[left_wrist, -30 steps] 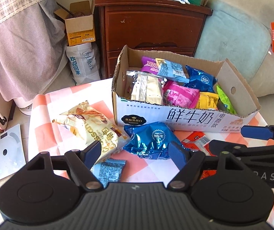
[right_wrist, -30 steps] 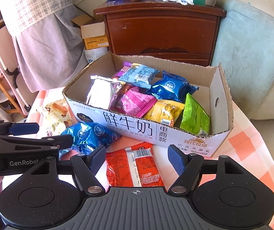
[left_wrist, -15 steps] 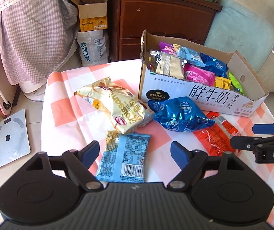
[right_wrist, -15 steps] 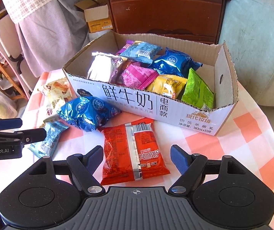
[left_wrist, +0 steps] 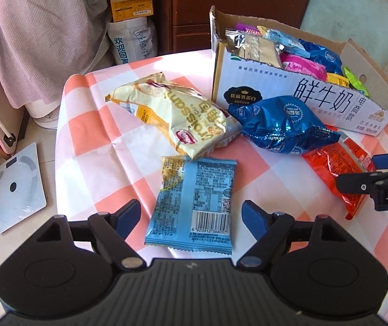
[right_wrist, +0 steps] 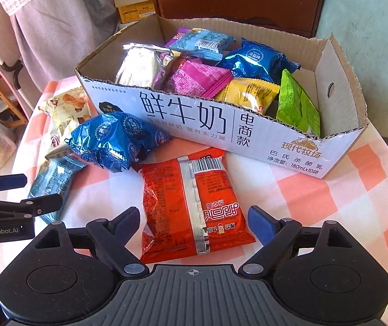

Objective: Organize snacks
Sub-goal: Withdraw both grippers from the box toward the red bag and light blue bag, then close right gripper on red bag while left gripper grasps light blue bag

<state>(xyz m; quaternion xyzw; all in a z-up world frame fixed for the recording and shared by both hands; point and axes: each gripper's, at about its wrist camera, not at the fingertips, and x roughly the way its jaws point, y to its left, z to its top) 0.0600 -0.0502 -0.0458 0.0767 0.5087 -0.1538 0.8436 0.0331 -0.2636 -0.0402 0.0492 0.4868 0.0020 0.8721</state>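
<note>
The cardboard milk carton (right_wrist: 248,135) sits open-topped toward the back of the table, on the pink-and-white checked cloth (left_wrist: 91,135), and it is already well stocked: a silver foil pack (right_wrist: 139,66) at its left end, a light blue packet (right_wrist: 199,42) lying on top near the back wall, a magenta packet (right_wrist: 199,80) in the middle, a shiny dark blue bag (right_wrist: 256,59) behind it, a yellow packet (right_wrist: 245,92) against the front wall, and a green packet (right_wrist: 295,106) standing on edge at the right end. Four snacks lie outside on the cloth. A cream croissant bag (left_wrist: 172,114) lies to the left of the carton, a crinkled blue foil bag (left_wrist: 283,125) rests against the carton's printed front, a red packet (right_wrist: 194,206) lies face down just in front of that, and a pale blue packet (left_wrist: 194,203) lies barcode up, its top edge tucked under the croissant bag. The left gripper (left_wrist: 191,216) hangs low over the pale blue packet with its jaws spread wide to either side of it, gripping nothing. The right gripper (right_wrist: 194,221) is posed the same way over the red packet, jaws wide apart and free of it.
</note>
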